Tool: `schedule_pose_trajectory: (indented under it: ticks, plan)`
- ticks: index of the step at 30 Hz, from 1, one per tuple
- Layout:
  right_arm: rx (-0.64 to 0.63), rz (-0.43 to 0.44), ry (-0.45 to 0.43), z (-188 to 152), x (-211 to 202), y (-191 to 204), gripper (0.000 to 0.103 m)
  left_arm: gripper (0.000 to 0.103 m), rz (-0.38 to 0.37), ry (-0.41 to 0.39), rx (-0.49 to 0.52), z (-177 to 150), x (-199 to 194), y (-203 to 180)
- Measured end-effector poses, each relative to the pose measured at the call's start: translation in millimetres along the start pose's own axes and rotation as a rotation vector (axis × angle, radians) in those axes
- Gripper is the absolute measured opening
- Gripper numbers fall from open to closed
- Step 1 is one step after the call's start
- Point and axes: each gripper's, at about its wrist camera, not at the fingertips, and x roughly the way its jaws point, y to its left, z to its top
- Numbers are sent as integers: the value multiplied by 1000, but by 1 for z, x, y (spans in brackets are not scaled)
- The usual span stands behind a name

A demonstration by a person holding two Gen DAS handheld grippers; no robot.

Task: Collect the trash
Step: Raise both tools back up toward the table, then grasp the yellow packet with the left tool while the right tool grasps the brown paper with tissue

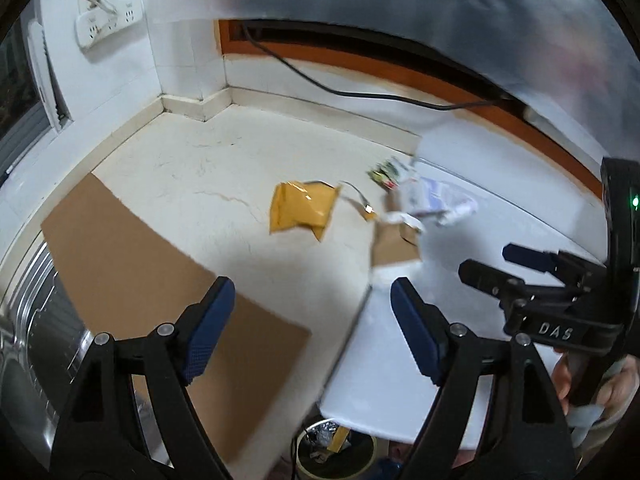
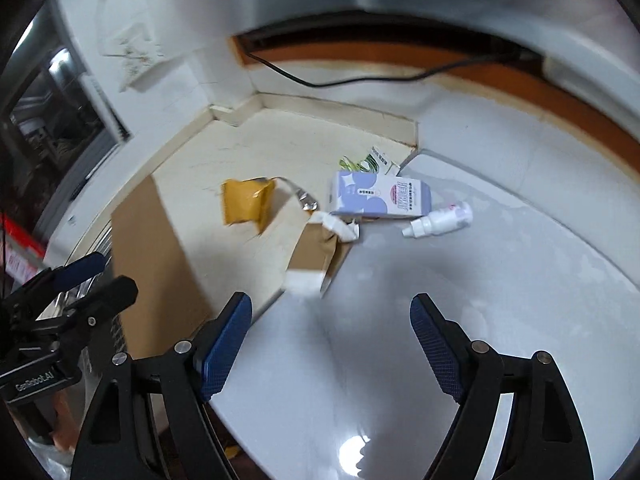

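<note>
Trash lies where a cream counter meets a white tabletop (image 2: 460, 320). There is a crumpled yellow padded envelope (image 1: 302, 210) (image 2: 248, 200), a small brown carton with white tape (image 2: 320, 252) (image 1: 394, 244), a purple-and-white box (image 2: 380, 200), a white spray bottle (image 2: 440, 220), a green-printed packet (image 2: 372, 162) (image 1: 386, 172) and a silver wrapper (image 2: 306, 200). My left gripper (image 1: 314, 312) (image 2: 116, 274) hangs open and empty above the counter's near edge. My right gripper (image 2: 332, 336) (image 1: 486, 261) is open and empty over the white top, short of the carton.
A flat cardboard sheet (image 1: 160, 280) (image 2: 152, 264) covers the counter's left side beside a ribbed metal surface (image 1: 36, 320). A round bin (image 1: 336, 444) holding scraps sits below the tabletop's edge. A black cable (image 1: 360, 92) runs along the back wall under a power strip (image 1: 108, 24).
</note>
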Motion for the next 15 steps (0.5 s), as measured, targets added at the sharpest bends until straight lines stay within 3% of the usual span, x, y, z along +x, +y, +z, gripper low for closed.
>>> schedule_pose_trajectory:
  ticks: [7, 13, 14, 15]
  plan:
    - [68, -18, 70, 27, 83, -7, 83, 78, 57, 25, -21, 25, 64, 21]
    - [15, -39, 106, 29, 121, 6, 82, 78, -4, 36, -54, 33, 93, 30]
    - [-2, -49, 104, 28, 126, 7, 80, 78, -8, 36, -52, 34, 96, 29]
    - [-16, -53, 104, 26, 129, 9, 71, 78, -15, 35, -48, 36, 100, 27]
